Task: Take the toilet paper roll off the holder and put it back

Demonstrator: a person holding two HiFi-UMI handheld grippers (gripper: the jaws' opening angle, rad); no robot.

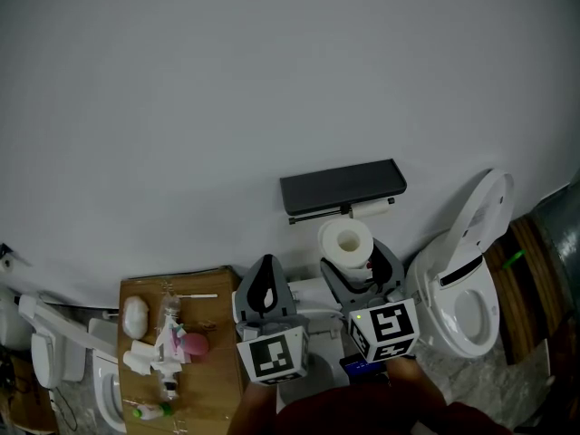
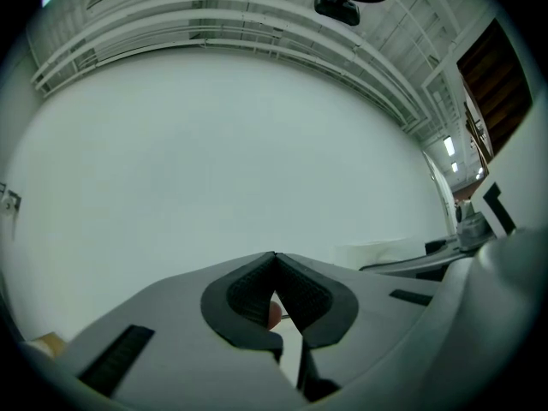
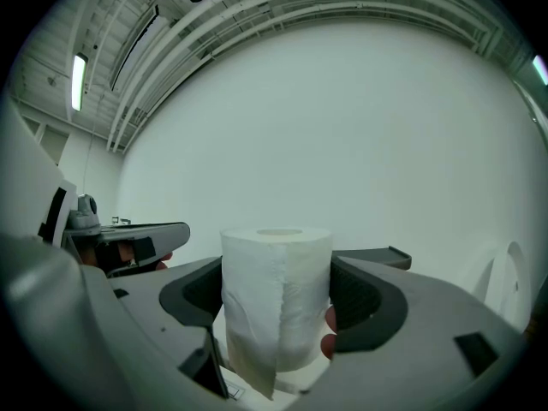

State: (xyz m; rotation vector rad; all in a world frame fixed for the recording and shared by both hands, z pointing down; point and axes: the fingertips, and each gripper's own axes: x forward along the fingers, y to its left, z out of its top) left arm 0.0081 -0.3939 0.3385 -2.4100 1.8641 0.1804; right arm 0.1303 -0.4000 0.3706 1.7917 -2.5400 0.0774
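- Head view, far left: a brown surface (image 1: 195,370) with a few small odds and ends on it. None of it looks related to the job.
- Next over, the left gripper (image 1: 265,275) hangs just beside the right one and points at the wall (image 1: 272,80). Its own view shows it pressed together at the tips with nothing caught in it, so it's idle.
- Then the right gripper (image 1: 358,265), which is pinching the toilet paper roll (image 1: 346,240) by its sides. The roll stands upright with the hole facing up. In the right gripper view the paper is squeezed from both sides and a loose flap hangs down the front.
- The roll is off the holder (image 1: 343,187), the black shelf on the wall with a bar (image 1: 349,210) under it. It sits just below the bar, and I don't see it touching.
- My read: the take-off half is done and the put-back half is what's left.
- The next move probably means tipping the roll sideways so the hole lines up with the bar, then sliding it on. I can't tell which end of the bar is open.
- Far right: a toilet (image 1: 467,279) with the lid up, near the roll, so a slip could end badly.
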